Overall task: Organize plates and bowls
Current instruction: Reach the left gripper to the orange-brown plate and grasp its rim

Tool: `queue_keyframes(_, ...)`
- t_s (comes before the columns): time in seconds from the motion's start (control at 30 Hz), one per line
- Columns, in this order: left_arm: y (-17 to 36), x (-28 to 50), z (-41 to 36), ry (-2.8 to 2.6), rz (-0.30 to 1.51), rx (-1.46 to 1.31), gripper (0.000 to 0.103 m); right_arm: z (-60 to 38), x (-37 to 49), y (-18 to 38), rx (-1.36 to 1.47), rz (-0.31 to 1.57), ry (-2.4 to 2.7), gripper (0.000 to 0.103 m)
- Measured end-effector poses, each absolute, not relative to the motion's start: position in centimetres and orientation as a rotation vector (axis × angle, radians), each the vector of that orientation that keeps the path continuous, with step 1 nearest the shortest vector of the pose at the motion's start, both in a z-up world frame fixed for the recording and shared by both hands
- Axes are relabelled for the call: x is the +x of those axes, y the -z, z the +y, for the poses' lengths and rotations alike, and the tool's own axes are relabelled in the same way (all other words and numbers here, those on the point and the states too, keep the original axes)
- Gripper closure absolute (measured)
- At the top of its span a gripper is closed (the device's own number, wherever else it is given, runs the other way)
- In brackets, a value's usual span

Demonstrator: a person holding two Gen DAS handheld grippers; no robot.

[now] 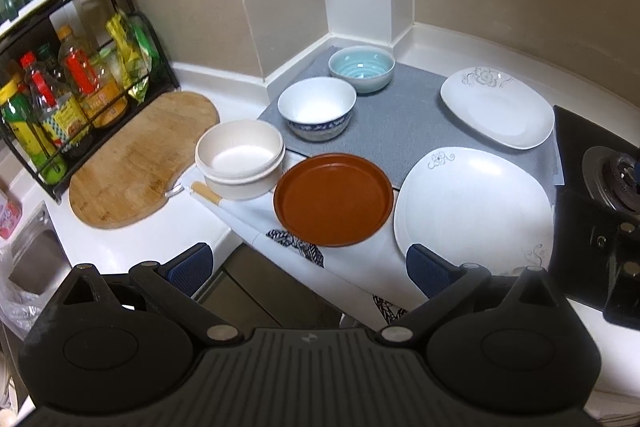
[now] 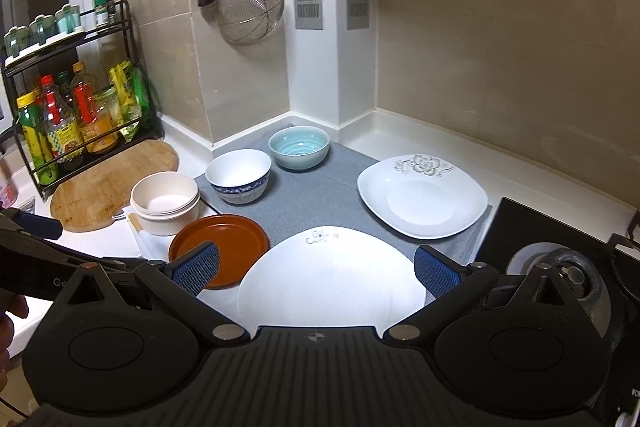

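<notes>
On the counter stand a light blue bowl (image 1: 362, 67) (image 2: 299, 147), a white bowl with a blue band (image 1: 317, 107) (image 2: 239, 175), a cream bowl (image 1: 240, 157) (image 2: 165, 202), a brown round plate (image 1: 333, 198) (image 2: 228, 247) and two white flowered plates, one near (image 1: 474, 207) (image 2: 328, 279), one far (image 1: 498, 107) (image 2: 422, 197). My left gripper (image 1: 310, 267) is open and empty, in front of the brown plate. My right gripper (image 2: 316, 269) is open and empty, over the near white plate.
A grey mat (image 1: 400, 131) (image 2: 312, 203) lies under the far dishes. A wooden cutting board (image 1: 140, 159) and a black rack of bottles (image 1: 60, 99) sit at the left, a sink (image 1: 28, 259) beyond. A black gas stove (image 1: 600, 195) (image 2: 560, 267) is at the right.
</notes>
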State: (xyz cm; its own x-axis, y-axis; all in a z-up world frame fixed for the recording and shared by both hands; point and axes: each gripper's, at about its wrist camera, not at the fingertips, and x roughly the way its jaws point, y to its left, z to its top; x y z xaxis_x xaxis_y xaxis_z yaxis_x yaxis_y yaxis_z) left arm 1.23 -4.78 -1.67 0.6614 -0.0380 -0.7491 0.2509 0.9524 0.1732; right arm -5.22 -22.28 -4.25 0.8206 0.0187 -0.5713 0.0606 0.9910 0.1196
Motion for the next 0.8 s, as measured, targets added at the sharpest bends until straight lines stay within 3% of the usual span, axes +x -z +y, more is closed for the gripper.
queue_keyframes(0.57,9.0,15.9,3.8,0.239,1.199,-0.058,0.001,-18.2,11.0,7.9,0.158,0.854,-0.118,0.0)
queue_keyframes(0.8,12.3,20.4,3.9,0.345,1.319,-0.085,0.014,-14.7,18.4,11.5,0.06,0.97,-0.082,0.0)
